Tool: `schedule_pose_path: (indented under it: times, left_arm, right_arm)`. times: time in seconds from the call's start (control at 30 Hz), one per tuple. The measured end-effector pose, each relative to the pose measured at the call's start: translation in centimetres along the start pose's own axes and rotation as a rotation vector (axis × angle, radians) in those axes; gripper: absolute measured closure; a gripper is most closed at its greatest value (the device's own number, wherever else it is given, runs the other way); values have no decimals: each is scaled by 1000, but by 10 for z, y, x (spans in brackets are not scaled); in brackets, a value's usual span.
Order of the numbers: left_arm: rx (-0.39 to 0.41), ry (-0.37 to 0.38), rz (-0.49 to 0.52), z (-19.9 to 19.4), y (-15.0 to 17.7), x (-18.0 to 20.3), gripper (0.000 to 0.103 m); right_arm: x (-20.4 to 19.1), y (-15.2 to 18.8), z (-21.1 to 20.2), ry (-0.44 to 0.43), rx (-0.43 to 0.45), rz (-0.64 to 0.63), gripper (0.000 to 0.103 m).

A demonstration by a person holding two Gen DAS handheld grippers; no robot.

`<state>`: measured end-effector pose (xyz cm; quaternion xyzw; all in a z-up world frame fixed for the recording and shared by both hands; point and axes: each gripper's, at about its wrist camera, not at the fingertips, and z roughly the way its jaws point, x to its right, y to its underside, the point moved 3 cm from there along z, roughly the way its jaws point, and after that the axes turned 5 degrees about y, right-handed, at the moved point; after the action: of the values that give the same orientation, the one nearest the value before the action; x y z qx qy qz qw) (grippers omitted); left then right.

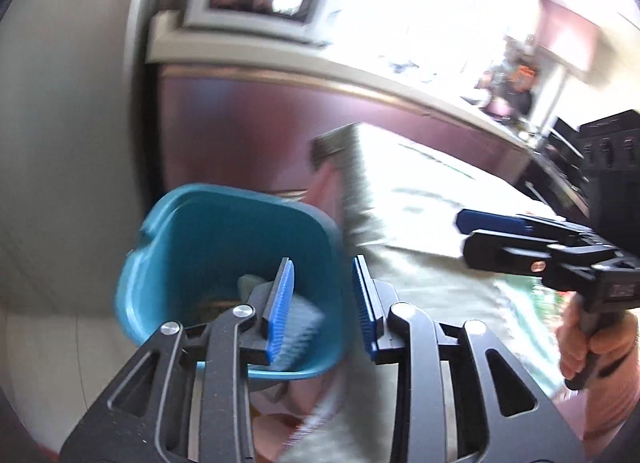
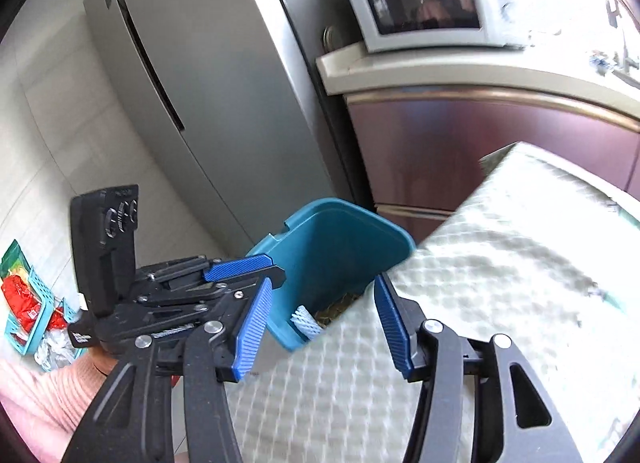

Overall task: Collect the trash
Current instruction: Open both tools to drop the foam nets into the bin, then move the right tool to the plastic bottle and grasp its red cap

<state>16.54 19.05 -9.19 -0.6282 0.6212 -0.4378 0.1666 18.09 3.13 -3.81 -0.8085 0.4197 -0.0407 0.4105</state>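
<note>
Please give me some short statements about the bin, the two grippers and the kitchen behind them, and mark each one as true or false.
1. The teal bin is empty. False: a white foam net and other scraps lie inside.
2. The right gripper is open and holds nothing. True.
3. The left gripper clamps a bottle. False: its jaws are apart, with nothing between them.
4. A microwave stands on the counter. True.

A teal plastic bin (image 2: 332,259) stands open just beside the corner of the cloth-covered desk (image 2: 500,263). White foam netting (image 2: 306,321) and some brownish scraps (image 2: 340,309) lie at its bottom.
</note>
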Motion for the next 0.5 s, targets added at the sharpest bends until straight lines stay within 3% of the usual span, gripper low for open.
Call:
schedule_pose_path:
  times: [0.23,0.5]
  left_arm:
    - [-10,173,143,-1,-1,86,69]
    - [-115,308,229,33,24,166,68]
  right_arm:
    - [24,26,-69,74,105,53,48]
    - [75,82,-140,235,155,182,48]
